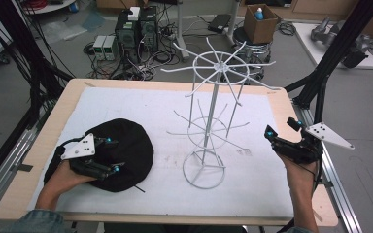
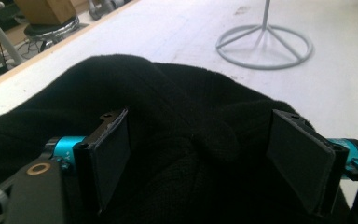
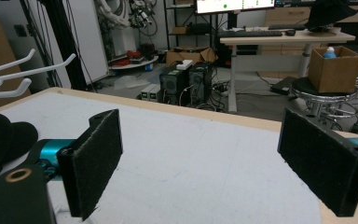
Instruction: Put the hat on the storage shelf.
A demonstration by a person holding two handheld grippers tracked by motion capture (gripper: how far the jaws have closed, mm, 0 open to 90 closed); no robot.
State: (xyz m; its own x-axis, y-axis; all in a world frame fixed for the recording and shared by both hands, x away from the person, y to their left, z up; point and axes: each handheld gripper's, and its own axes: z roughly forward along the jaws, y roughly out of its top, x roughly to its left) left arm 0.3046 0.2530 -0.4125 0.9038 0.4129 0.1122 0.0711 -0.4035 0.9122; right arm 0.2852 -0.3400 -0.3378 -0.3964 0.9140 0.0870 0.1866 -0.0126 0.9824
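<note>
While the left gripper (image 1: 110, 154) rests with jaws apart over the black knit beanie (image 1: 126, 145), nothing is clamped. Right gripper (image 1: 280, 131) hangs spread wide, near the white wire rack (image 1: 213, 121).

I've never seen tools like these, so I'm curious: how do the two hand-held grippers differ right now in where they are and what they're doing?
The left gripper sits low over the black knit hat, its open jaws straddling the fabric; the right gripper has nothing between its jaws. The left one is at the table's near-left part, the right one near the right edge, apart from the white wire rack. Both are open, with black pads and teal fittings.
</note>
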